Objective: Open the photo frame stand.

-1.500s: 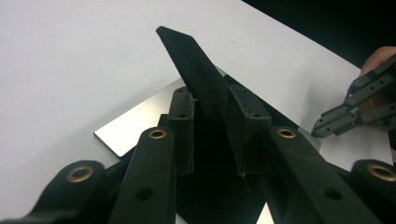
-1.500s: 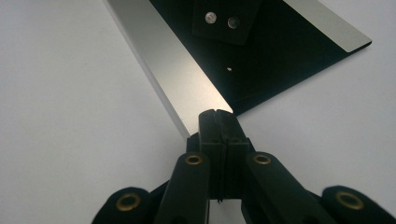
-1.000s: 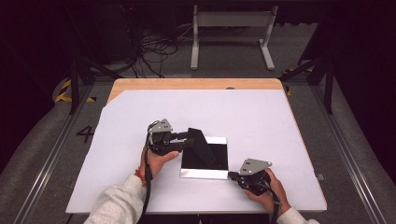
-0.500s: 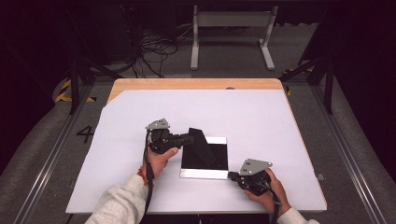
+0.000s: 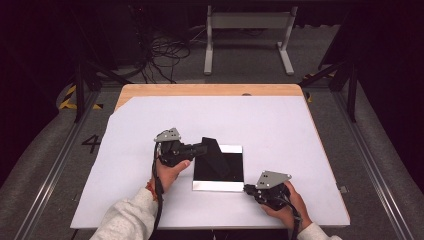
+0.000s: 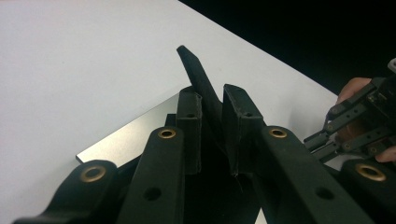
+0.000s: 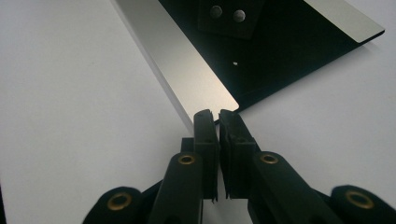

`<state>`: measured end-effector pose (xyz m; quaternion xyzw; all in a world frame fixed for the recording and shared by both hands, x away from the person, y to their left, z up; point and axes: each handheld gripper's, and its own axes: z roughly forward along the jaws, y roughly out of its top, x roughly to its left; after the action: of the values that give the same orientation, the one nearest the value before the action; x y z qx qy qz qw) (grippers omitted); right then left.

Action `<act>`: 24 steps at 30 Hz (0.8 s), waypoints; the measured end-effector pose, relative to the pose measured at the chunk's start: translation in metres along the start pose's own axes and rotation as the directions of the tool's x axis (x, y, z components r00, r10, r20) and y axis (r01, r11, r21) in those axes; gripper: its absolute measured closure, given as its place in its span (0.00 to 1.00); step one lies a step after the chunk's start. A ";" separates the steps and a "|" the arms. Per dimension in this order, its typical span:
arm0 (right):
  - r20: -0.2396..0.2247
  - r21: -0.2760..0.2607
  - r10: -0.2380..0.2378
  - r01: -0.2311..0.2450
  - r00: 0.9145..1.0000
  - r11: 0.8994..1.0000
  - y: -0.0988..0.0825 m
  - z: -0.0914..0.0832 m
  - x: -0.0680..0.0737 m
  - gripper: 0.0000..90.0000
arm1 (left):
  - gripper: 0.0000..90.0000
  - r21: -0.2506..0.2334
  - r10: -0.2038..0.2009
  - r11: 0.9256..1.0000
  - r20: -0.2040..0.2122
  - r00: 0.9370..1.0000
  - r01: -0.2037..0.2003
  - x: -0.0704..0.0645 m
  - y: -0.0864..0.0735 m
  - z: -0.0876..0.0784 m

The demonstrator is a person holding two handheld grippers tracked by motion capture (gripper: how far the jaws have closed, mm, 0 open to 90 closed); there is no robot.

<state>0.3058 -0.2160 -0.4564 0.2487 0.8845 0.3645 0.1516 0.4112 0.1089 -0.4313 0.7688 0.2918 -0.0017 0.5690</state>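
Observation:
A picture frame [image 5: 235,172] lies face down on the white table, black back up, with silver strips along two edges. Its black stand flap [image 5: 215,155] is tilted up from the back. My left gripper [image 5: 202,148] has just been closing and is shut on this flap [image 6: 191,60], which sticks up between the pads [image 6: 212,93]. My right gripper [image 5: 246,188] sits at the frame's near right corner. In the right gripper view its jaws [image 7: 213,114] are pinched on the corner of the silver strip [image 7: 187,60]. The flap's riveted hinge plate [image 7: 229,16] lies farther on.
A white sheet [image 5: 280,125] covers the table, with a wooden edge [image 5: 210,90] at the far side. A metal stand [image 5: 247,22] and cables [image 5: 165,50] are on the floor beyond. My right gripper and hand [image 6: 359,116] are at the right in the left gripper view.

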 end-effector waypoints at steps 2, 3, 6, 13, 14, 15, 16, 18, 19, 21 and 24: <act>0.001 -0.001 0.001 -0.001 1.000 1.000 0.000 0.000 0.000 0.96 | 0.86 0.004 -0.014 1.000 -0.004 1.000 0.014 0.002 -0.002 0.001; 0.000 0.001 0.001 -0.001 1.000 1.000 0.000 0.000 0.000 0.96 | 0.85 0.004 -0.017 1.000 -0.009 1.000 0.017 0.003 -0.003 0.002; 0.000 0.000 0.000 0.000 1.000 1.000 0.000 0.000 0.000 0.96 | 0.83 0.009 -0.014 1.000 -0.003 1.000 0.014 0.006 -0.006 0.004; -0.003 -0.001 0.002 -0.002 1.000 1.000 0.000 0.000 0.000 0.96 | 0.67 0.033 -0.019 0.999 0.005 1.000 0.019 0.006 -0.007 0.011; -0.002 -0.001 0.001 -0.001 1.000 1.000 0.000 0.000 0.000 0.97 | 0.64 0.041 -0.019 0.999 0.011 1.000 0.019 0.006 -0.008 0.013; -0.003 -0.001 0.002 -0.002 1.000 1.000 0.000 0.000 0.000 0.97 | 0.64 0.051 -0.018 0.999 0.010 1.000 0.018 0.005 -0.009 0.015; -0.002 -0.001 0.001 -0.001 1.000 1.000 0.000 0.000 0.000 0.97 | 0.63 0.066 -0.025 0.998 0.009 1.000 0.025 0.005 -0.010 0.017; -0.002 0.000 0.000 0.000 1.000 1.000 0.000 0.000 0.000 0.97 | 0.62 0.082 -0.029 0.996 0.018 0.999 0.027 0.005 -0.012 0.020; -0.003 -0.001 0.000 0.000 1.000 1.000 0.000 0.000 0.000 0.97 | 0.62 0.090 -0.027 0.996 0.023 0.999 0.025 0.004 -0.013 0.022; -0.004 -0.002 0.000 0.000 1.000 1.000 0.000 0.000 0.000 0.97 | 0.63 0.105 -0.026 0.994 0.038 0.999 0.022 0.002 -0.014 0.025; -0.004 -0.001 0.000 0.000 1.000 1.000 0.000 0.000 0.000 0.97 | 0.66 0.127 -0.005 0.992 0.051 0.999 -0.001 -0.002 -0.015 0.029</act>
<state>0.3058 -0.2160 -0.4567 0.2477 0.8846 0.3656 0.1499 0.4122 0.0854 -0.4539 0.8029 0.2771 -0.0408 0.5262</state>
